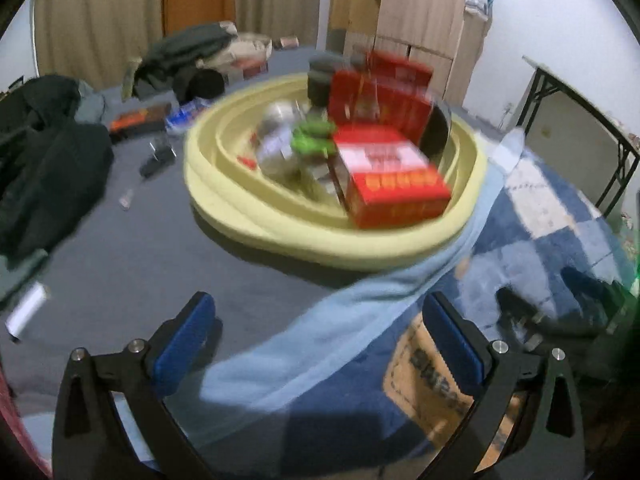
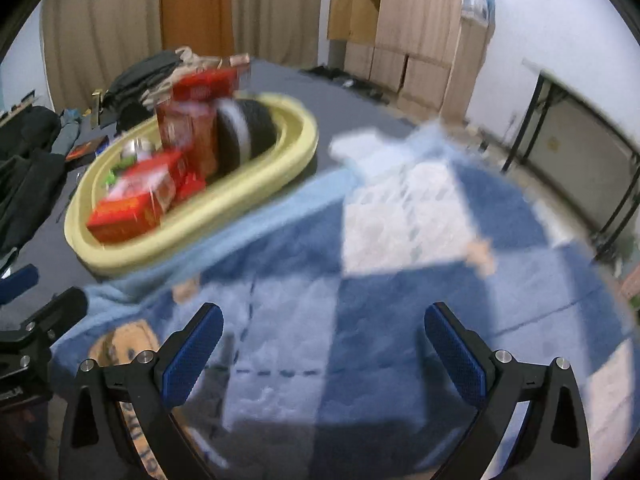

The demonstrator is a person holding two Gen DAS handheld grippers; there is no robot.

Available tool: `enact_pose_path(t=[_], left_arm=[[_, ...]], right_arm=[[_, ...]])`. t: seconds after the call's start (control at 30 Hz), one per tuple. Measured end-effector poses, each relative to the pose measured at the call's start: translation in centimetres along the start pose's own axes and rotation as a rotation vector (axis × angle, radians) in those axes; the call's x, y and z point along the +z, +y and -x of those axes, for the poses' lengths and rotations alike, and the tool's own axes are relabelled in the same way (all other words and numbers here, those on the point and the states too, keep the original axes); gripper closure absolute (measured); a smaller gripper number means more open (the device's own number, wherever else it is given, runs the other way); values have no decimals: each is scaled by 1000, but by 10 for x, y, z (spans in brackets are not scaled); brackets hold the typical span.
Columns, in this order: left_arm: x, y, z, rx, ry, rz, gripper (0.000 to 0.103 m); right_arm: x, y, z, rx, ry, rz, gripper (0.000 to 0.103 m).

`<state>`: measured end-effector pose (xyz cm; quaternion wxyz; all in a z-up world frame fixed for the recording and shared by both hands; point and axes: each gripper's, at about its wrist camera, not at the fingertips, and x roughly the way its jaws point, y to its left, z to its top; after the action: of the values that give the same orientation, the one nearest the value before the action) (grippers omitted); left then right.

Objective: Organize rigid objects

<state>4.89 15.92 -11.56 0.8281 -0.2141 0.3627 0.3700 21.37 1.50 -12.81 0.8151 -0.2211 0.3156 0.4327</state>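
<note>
- Looking past your left gripper (image 1: 318, 344), you have the yellow basin (image 1: 256, 216) straight ahead of the fingers and beyond them, with a strip of grey bed surface (image 1: 132, 256) between.
- Spread wide and holding nothing: that is how the left fingers (image 1: 184, 344) stand; a light blue cloth (image 1: 320, 336) runs under the gap between them.
- Your right gripper (image 2: 324, 354) is spread just as wide and also empty, hanging over the blue patchwork blanket (image 2: 400, 280); from it the basin (image 2: 200, 216) lies ahead and well off to the left.
- By my reading the left hand is the nearer and squarer to the basin, so any reach into it falls to that side.
- Inside, the nearest red box (image 1: 390, 178) lies flat towards the right-hand rim, its long axis running roughly away from the left fingers, with a taller red box (image 1: 380, 96) standing behind it.
- Left of the flat box sit a green piece (image 1: 314, 140) and a silvery object (image 1: 276, 144); blur hides what they are.
- Loose small items, such as a white tube (image 1: 26, 312) far left of the left fingers, look like the remaining candidates, though I cannot tell which comes next.
</note>
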Motion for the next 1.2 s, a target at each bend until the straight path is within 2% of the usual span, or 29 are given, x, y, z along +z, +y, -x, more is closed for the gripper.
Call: enact_pose_path(t=[0.07, 0.17, 0.4, 1.2], left_arm=[[-6, -5, -13, 28, 27, -17, 0], [-4, -6, -16, 45, 17, -1, 0], [-3, -3, -17, 66, 20, -12, 0], [-5, -7, -12, 57, 26, -6, 0]], right_arm=[[3, 2, 0, -18, -12, 13, 0], [3, -4, -2, 3, -10, -14, 0], [4, -3, -3, -19, 2, -8, 0], [4, 0, -2, -30, 1, 3, 0]])
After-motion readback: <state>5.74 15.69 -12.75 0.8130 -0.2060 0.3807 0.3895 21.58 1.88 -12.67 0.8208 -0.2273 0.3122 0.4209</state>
